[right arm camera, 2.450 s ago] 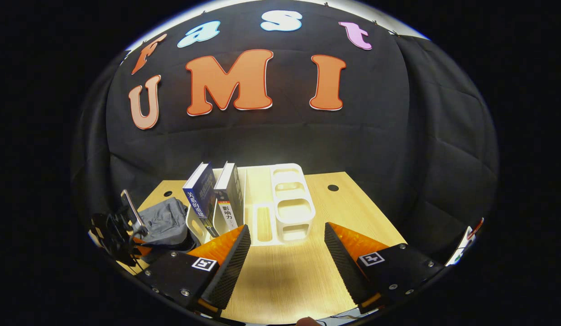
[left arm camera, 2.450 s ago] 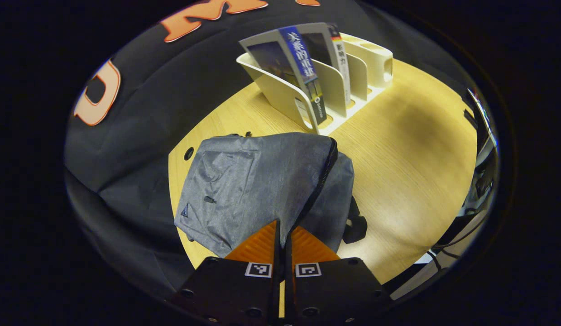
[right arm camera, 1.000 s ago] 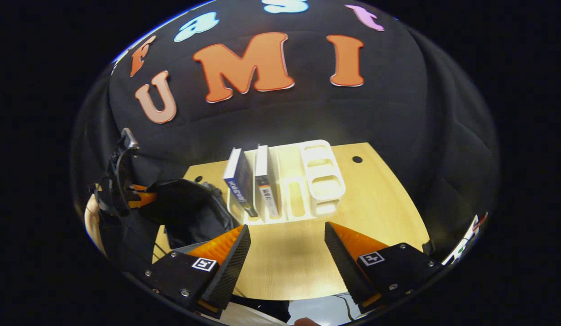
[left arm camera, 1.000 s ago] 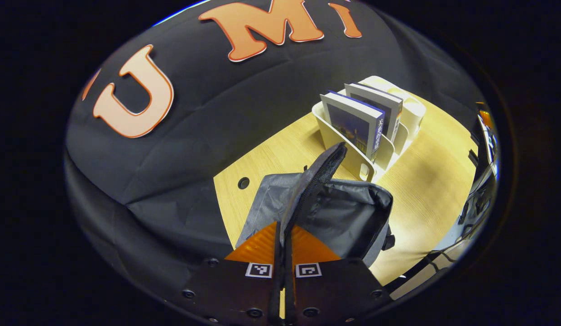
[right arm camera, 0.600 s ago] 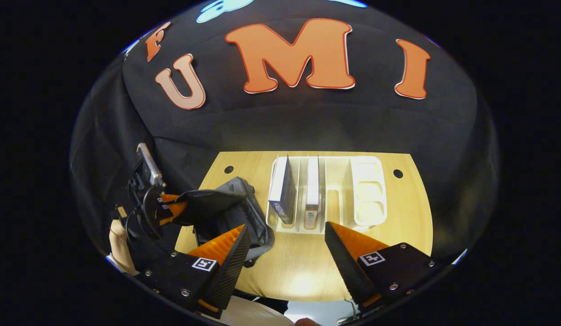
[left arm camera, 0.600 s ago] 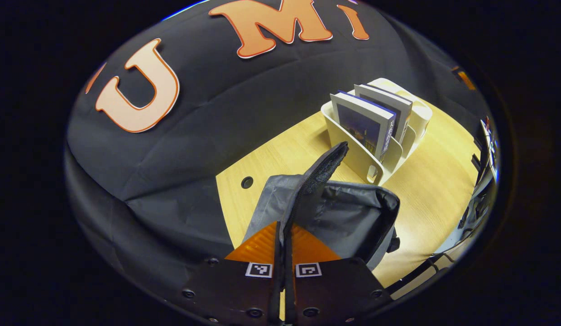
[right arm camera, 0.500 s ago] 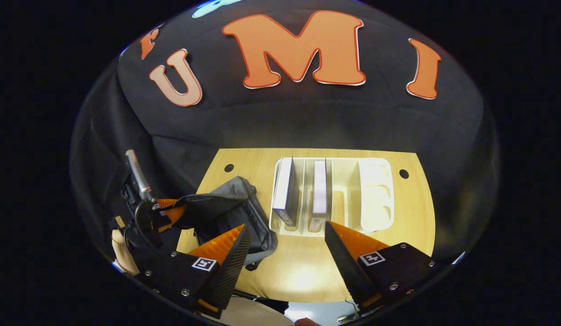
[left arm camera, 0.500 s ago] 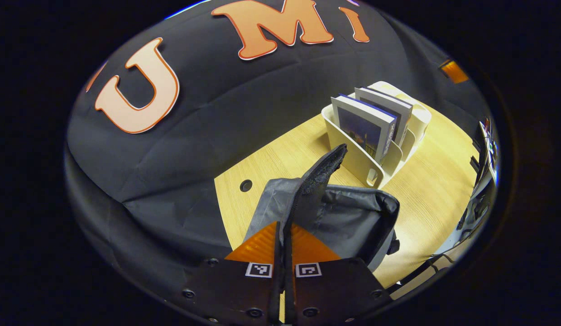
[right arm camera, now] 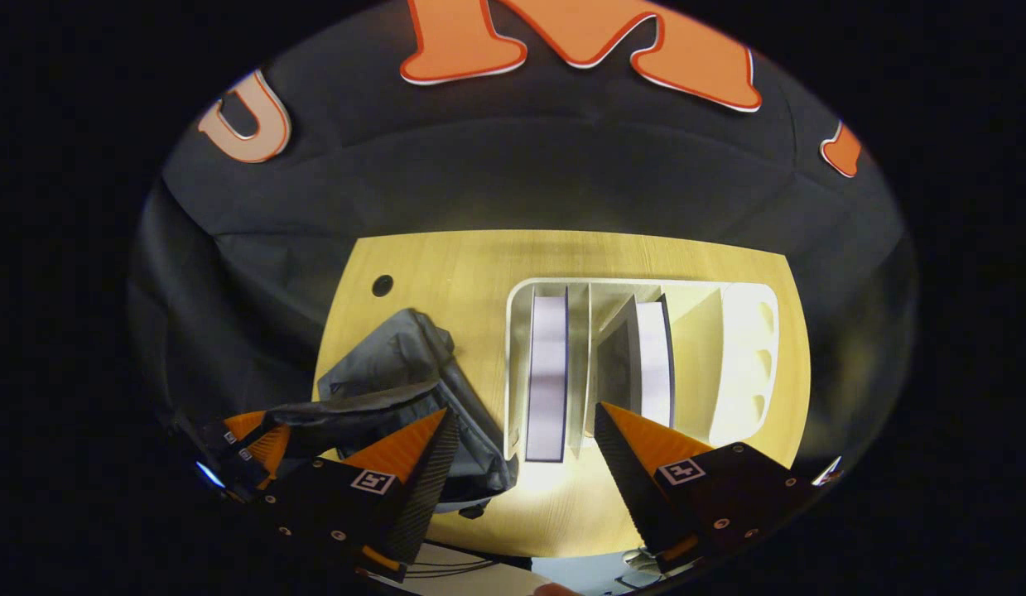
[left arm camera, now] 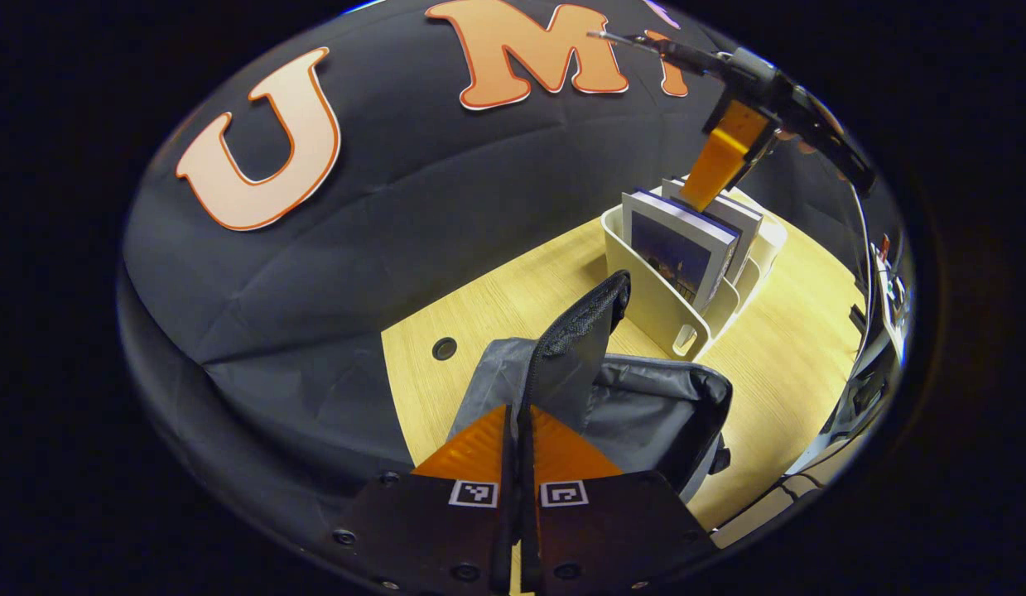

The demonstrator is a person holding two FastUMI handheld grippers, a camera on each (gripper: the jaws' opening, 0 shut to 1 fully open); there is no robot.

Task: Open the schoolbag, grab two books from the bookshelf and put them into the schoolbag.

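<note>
The grey schoolbag [left arm camera: 653,414] lies open on the wooden table [left arm camera: 488,306]. My left gripper [left arm camera: 519,411] is shut on the bag's zipper flap [left arm camera: 583,327] and holds it raised. A white bookshelf [left arm camera: 657,302] behind the bag holds two upright books: a blue-covered one [left arm camera: 678,248] and a second one [left arm camera: 743,217]. My right gripper [right arm camera: 521,426] hovers open, looking straight down; the left book [right arm camera: 548,364] lies between its fingers and the right book [right arm camera: 653,360] beside its right finger. In the left gripper view one right finger [left arm camera: 715,161] hangs just above the books.
The bookshelf [right arm camera: 513,331] has empty slots and pen cups on its right side [right arm camera: 744,356]. A cable hole [right arm camera: 382,285] marks the table's far left corner. The black cloth wall runs close behind the table. The bag [right arm camera: 405,348] sits just left of the shelf.
My right gripper has moved forward and down over the bookshelf, still open, and now shows above the books in the left gripper view. My left gripper keeps the flap raised.
</note>
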